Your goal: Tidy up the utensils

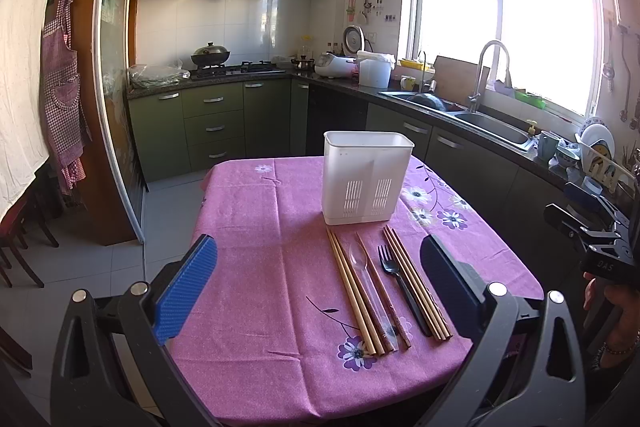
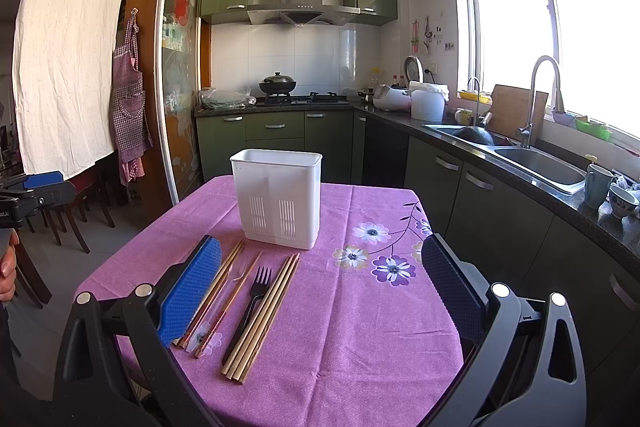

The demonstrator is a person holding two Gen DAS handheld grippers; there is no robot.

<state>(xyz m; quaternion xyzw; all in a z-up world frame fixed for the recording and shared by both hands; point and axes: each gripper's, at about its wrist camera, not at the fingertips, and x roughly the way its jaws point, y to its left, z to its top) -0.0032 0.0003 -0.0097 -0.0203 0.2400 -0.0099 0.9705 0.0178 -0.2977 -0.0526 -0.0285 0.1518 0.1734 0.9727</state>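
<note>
A white utensil holder (image 1: 367,179) (image 2: 278,199) stands upright on the pink flowered tablecloth (image 1: 256,267) (image 2: 360,327). In front of it lie wooden chopsticks (image 1: 354,295) (image 2: 262,323), a clear plastic spoon (image 1: 366,279) (image 2: 228,287) and a black plastic fork (image 1: 398,283) (image 2: 250,303), side by side. My left gripper (image 1: 320,287) is open and empty above the near table edge, the utensils between its fingers. My right gripper (image 2: 322,295) is open and empty, the utensils by its left finger (image 2: 192,291).
The right gripper's body (image 1: 592,239) shows at the right edge of the left view; the left gripper's body (image 2: 36,195) at the left edge of the right view. Green cabinets, a sink (image 2: 532,159) and counter run along the right. Chairs (image 2: 60,219) stand at left.
</note>
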